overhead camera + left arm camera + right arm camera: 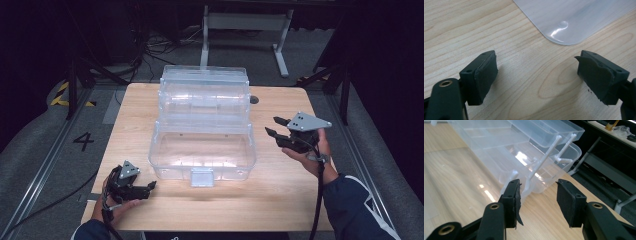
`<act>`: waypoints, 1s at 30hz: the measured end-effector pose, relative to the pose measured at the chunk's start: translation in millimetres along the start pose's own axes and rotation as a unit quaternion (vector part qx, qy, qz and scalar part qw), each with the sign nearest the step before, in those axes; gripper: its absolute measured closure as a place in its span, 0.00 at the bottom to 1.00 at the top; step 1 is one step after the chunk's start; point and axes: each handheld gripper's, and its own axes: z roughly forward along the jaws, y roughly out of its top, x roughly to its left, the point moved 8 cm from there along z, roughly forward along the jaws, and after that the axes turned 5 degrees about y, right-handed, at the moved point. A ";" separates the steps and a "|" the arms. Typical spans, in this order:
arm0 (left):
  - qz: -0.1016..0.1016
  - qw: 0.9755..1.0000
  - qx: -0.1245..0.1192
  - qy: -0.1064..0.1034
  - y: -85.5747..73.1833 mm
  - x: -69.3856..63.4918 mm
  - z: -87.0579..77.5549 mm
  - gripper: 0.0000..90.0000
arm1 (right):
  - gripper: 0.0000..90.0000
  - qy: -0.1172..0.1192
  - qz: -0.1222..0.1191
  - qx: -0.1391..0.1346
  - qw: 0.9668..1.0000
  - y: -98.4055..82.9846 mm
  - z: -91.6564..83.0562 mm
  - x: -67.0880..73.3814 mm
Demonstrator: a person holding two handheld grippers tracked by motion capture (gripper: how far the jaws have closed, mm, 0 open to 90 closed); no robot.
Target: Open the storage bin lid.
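Note:
A clear plastic box [202,130] with stepped fold-out trays stands open in the middle of the wooden table [280,200]. My left gripper [151,186] rests low at the front left, pointing right toward the box's front corner, jaws open and empty. In the left gripper view a rounded clear corner of the box [569,20] lies just beyond the open left gripper [536,70]. My right gripper [271,125] hovers to the right of the box, aimed at its side. The right gripper [537,192] is open, with nothing between the pads; the box's white hinge arms [541,160] lie beyond them.
The box has a small front latch [202,177] near the table's front edge. A dark round grommet [254,100] sits in the tabletop behind the box. A white desk frame [245,22] and cables stand on the floor beyond the table.

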 end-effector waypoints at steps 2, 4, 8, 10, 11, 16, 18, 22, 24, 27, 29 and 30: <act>0.000 1.000 0.000 0.000 0.0 0.0 0.0 0.19 | 0.60 -0.003 -0.003 0.005 1.000 -6.2 -2.4 0.9; 0.000 1.000 0.000 0.000 0.0 0.0 0.0 0.19 | 0.60 -0.003 -0.004 0.007 1.000 -9.4 -3.6 1.5; 0.000 1.000 0.000 0.000 0.0 0.0 0.0 0.19 | 0.59 -0.006 -0.005 0.015 1.000 -22.8 -7.4 3.7; 0.000 1.000 0.000 0.000 0.0 0.0 0.0 0.19 | 0.58 -0.005 -0.003 0.019 1.000 -29.1 -8.6 4.3; 0.000 1.000 0.000 0.000 0.0 0.0 0.0 0.19 | 0.58 -0.006 -0.002 0.022 1.000 -32.1 -9.5 4.6; 0.000 1.000 0.000 0.000 0.0 0.0 0.0 0.19 | 0.57 -0.012 -0.006 0.032 0.999 -47.4 -12.9 5.5; 0.000 1.000 0.000 0.000 0.0 0.0 0.0 0.19 | 0.56 -0.012 -0.003 0.036 0.999 -54.3 -14.1 5.9; 0.000 1.000 0.000 0.000 0.0 0.0 0.0 0.19 | 0.56 -0.014 0.003 0.043 0.999 -67.6 -16.4 5.4; 0.000 1.000 0.000 0.000 0.0 0.0 0.0 0.19 | 0.56 -0.013 0.011 0.050 0.999 -78.8 -18.5 5.9; 0.000 1.000 0.000 0.000 0.0 0.0 0.0 0.19 | 0.55 -0.014 0.015 0.056 0.998 -87.7 -20.7 5.8; 0.000 1.000 0.000 0.000 0.0 0.0 0.0 0.19 | 0.55 -0.015 0.018 0.057 0.998 -90.5 -21.5 6.0; 0.000 1.000 0.000 0.000 0.0 0.0 0.0 0.19 | 0.55 -0.014 0.019 0.059 0.998 -92.9 -22.6 6.0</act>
